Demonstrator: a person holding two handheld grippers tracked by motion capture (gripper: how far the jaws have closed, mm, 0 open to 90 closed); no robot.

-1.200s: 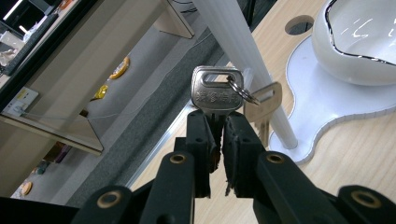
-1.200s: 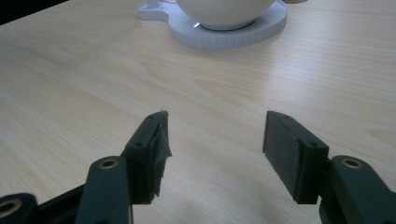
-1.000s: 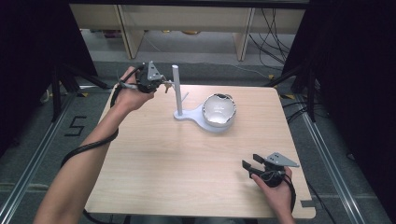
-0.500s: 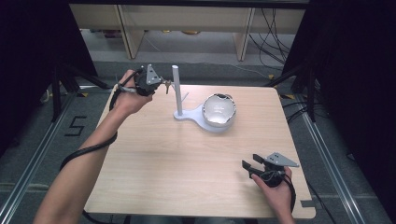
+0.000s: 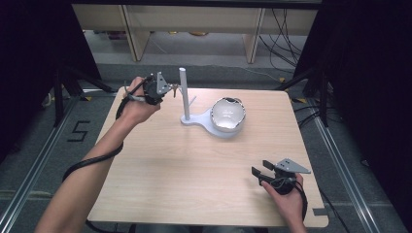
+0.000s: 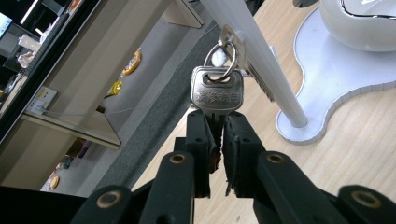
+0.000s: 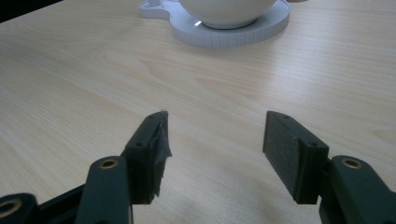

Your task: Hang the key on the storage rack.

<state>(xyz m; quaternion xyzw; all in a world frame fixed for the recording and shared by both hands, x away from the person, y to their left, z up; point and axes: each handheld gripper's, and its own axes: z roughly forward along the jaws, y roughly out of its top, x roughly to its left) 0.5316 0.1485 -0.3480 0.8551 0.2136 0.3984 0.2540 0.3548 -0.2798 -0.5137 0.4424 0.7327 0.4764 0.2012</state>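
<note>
Key point(image 6: 217, 93): silver, held by its blade between the left jaws; flat head stuck out past the jaw tips, stamped face toward the camera. Long axis ran in line with the jaws, head pointing away from the hand toward the post. In the high view, seen as a small glint point(image 5: 173, 88) just left of the post, above the table's far left part.
Ring point(image 6: 226, 53): split ring threaded through the key's head hole; carried a second, paler key or tag point(image 6: 250, 60) lying across the post's front.
Post point(image 6: 261, 60): white, upright, rose from the narrow end of the stand; touched or nearly touched the ring, exact contact unclear.
Stand point(image 5: 221, 130): pale flat base on the table, narrow end under the post point(image 5: 184, 94), round end under the bowl.
Bowl point(image 5: 228, 114): white with shiny inside, sat on the round end, right of the post.
Left gripper point(image 5: 167, 89): raised at the far left of the table, jaws clamped tight on the key blade, pointing right toward the post.
Right gripper point(image 5: 256, 174): rested near the table's near right corner, well apart from the stand; jaws spread wide with nothing between them point(image 7: 215, 140), aimed toward the bowl.
Table point(image 5: 194, 170): light wood, bare across the middle.
</note>
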